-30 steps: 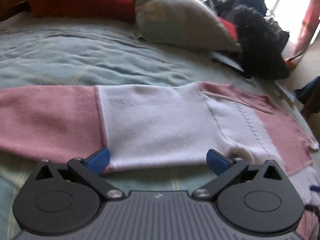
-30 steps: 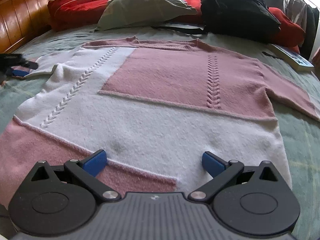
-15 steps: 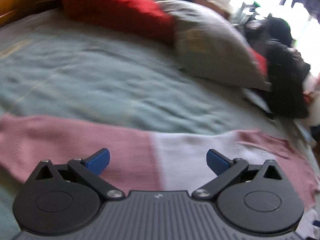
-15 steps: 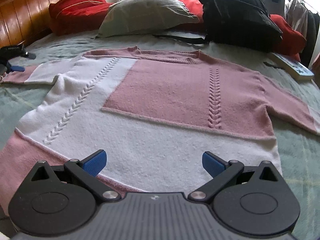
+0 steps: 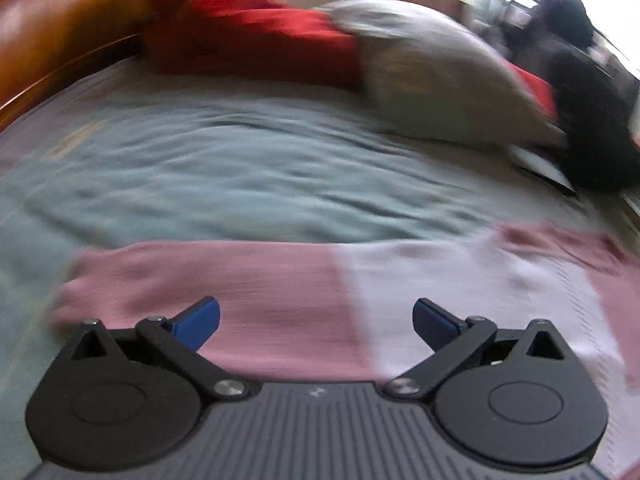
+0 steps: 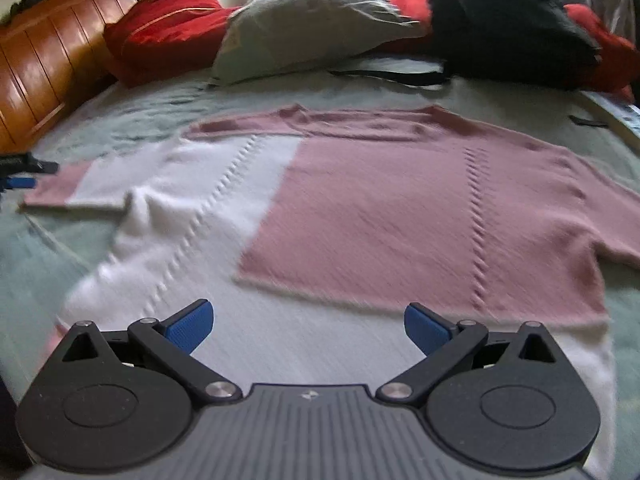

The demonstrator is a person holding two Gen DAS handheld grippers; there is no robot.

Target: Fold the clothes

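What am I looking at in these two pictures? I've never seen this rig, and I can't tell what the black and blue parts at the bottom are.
Those parts are two hand-held grasping devices, each with a camera looking forward along its blue fingers. One picture comes from the left tool, the other from the right tool. Both stand open and hold nothing. On the green bedspread lies a pink and white sweater, spread flat. The left view, blurred, looks over one sleeve; the right view looks across the sweater's body. Behind are a red pillow, a grey pillow and a black bag.
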